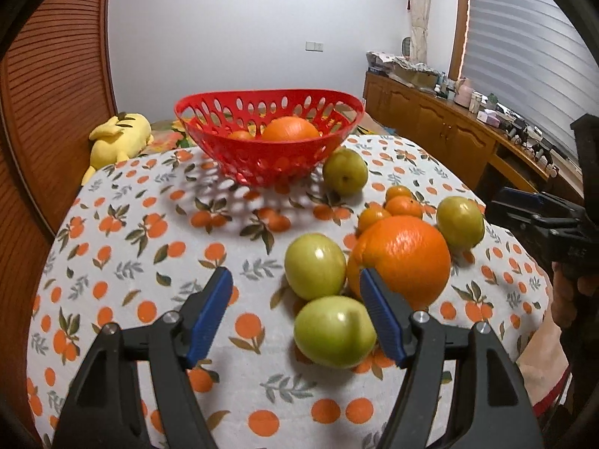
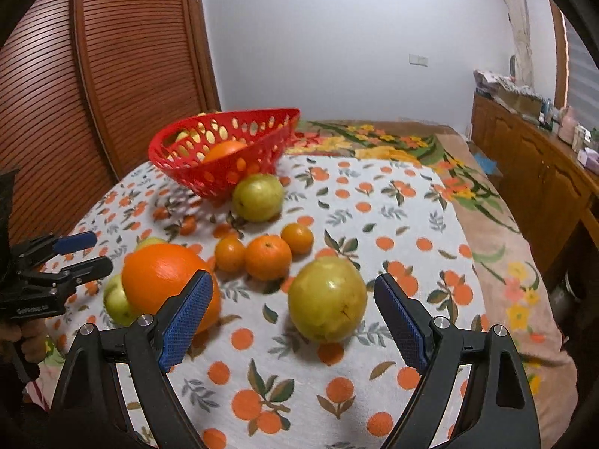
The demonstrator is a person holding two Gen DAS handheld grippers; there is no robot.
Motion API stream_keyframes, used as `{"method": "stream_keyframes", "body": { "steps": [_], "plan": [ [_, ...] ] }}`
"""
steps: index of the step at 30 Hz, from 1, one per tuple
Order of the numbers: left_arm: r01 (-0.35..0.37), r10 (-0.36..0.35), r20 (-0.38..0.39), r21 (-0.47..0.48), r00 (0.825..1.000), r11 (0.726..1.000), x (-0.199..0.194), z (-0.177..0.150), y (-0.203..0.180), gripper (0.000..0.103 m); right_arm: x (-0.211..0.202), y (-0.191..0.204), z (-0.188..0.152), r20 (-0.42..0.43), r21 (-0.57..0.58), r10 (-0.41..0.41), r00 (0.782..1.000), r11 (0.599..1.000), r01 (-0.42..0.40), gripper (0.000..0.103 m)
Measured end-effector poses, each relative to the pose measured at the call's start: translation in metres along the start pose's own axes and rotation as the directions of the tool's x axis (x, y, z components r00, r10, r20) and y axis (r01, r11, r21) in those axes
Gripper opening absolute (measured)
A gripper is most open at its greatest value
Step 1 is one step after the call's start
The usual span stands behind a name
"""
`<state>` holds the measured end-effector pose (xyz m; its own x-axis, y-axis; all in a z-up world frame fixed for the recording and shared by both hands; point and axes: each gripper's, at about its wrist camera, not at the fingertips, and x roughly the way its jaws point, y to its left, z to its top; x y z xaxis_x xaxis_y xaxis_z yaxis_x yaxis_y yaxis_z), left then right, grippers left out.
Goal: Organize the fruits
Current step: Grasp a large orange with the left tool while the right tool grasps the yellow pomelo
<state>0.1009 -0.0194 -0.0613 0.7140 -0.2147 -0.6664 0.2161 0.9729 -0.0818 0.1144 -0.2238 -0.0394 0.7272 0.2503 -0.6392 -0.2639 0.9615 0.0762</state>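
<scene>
A red perforated basket (image 1: 269, 99) stands at the far side of the table with a large orange (image 1: 290, 129) inside. My left gripper (image 1: 295, 275) is open and low over the cloth. A green fruit (image 1: 333, 331) lies between its fingers, close to the right pad (image 1: 382, 318), and the left pad is well apart from it. Just beyond are a second green fruit (image 1: 314, 265) and a big orange (image 1: 402, 258). My right gripper (image 2: 292, 281) is open around a yellow-green fruit (image 2: 327, 299) without touching it. Three small tangerines (image 2: 267, 256) lie behind that fruit.
Another green fruit (image 2: 257, 197) rests against the basket (image 2: 224, 149). The left gripper (image 2: 84, 253) shows at the left edge of the right wrist view. A yellow plush toy (image 1: 116, 138) lies behind the table. A cluttered wooden cabinet (image 1: 449, 127) runs along the right, and a floral blanket (image 2: 486, 205) lies beyond the table.
</scene>
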Motion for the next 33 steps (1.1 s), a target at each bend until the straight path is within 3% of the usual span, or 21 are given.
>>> {"method": "stream_keyframes", "body": {
  "steps": [18, 21, 25, 33],
  "plan": [
    [0.024, -0.024, -0.012, 0.002, 1.0, 1.0, 0.003, 0.0, -0.004, 0.071, 0.036, -0.018, -0.005, -0.08, 0.029, -0.014, 0.997, 0.999, 0.017, 0.086],
    [0.028, -0.028, -0.006, 0.011, 1.0, 1.0, 0.002, 0.003, -0.007, 0.071, 0.043, -0.019, -0.005, -0.103, 0.033, -0.016, 0.995, 0.999, 0.019, 0.081],
    [0.038, -0.038, 0.003, 0.026, 0.999, 0.999, 0.001, 0.009, -0.014, 0.071, 0.05, -0.02, -0.007, -0.129, 0.027, -0.035, 0.991, 0.999, 0.039, 0.064],
    [0.086, -0.086, -0.001, 0.07, 0.996, 0.994, 0.005, 0.019, -0.035, 0.071, 0.042, -0.025, -0.012, -0.129, 0.032, -0.009, 0.992, 0.999, 0.013, 0.063]
  ]
}}
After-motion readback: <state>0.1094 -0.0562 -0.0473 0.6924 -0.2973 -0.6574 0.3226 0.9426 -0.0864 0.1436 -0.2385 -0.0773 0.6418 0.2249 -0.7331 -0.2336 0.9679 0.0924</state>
